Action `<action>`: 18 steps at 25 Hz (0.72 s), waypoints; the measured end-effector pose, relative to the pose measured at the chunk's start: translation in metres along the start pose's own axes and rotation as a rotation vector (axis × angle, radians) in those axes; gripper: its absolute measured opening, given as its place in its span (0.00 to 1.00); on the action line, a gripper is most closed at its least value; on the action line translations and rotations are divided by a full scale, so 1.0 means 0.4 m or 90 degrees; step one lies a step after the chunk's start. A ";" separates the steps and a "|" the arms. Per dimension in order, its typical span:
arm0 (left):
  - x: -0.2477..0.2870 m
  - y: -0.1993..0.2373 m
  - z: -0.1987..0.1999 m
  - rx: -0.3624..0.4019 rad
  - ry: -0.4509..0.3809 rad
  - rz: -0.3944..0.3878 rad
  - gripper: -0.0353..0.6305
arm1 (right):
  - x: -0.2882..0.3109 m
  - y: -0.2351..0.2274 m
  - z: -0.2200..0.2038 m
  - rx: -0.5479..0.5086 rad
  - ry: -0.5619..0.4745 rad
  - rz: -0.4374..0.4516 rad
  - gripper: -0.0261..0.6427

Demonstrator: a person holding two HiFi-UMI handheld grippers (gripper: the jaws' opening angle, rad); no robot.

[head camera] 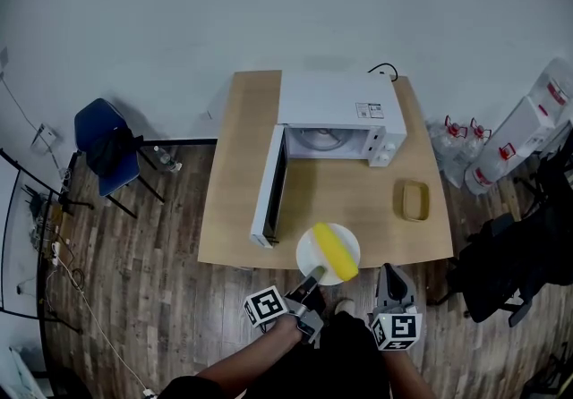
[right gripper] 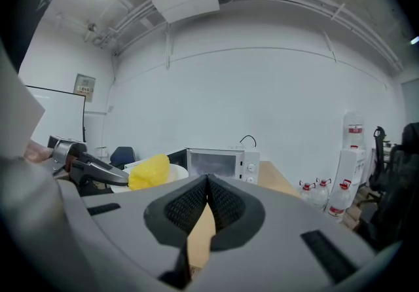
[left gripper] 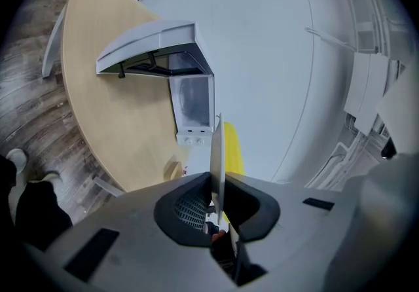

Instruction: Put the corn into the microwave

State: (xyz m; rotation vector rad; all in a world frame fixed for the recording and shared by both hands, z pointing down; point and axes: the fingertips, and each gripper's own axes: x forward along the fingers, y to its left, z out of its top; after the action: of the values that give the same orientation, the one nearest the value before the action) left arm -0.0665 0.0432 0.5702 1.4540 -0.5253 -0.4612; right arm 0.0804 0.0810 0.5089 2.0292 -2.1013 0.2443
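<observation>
One wooden table stands against a pale wall. One white microwave sits at its far edge, with its door swung fully open to the left and the cavity exposed. One blue chair stands on the floor left of the table, and several water bottles are grouped on the floor to the right. One white plate is at the table's near edge, in front of the open microwave and well apart from the cavity. The left gripper is clamped on its near rim. The right gripper is just beside the plate, jaws pressed together with nothing between them. One yellow corn lies on the plate. One small tan dish rests on the table's right side.
</observation>
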 end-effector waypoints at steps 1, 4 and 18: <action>0.010 0.002 0.006 -0.002 -0.003 0.000 0.09 | 0.012 -0.003 -0.001 0.001 0.000 0.003 0.13; 0.040 0.016 0.029 -0.002 -0.016 0.010 0.10 | 0.053 -0.009 -0.009 0.006 0.001 0.019 0.13; 0.278 0.049 0.161 -0.003 -0.089 0.013 0.09 | 0.345 -0.156 0.018 0.018 0.007 0.078 0.13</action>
State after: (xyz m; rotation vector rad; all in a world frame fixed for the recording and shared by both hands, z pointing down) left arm -0.0155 -0.0731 0.5990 1.4170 -0.6488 -0.5499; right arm 0.1383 -0.0564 0.5366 1.9115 -2.2303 0.3057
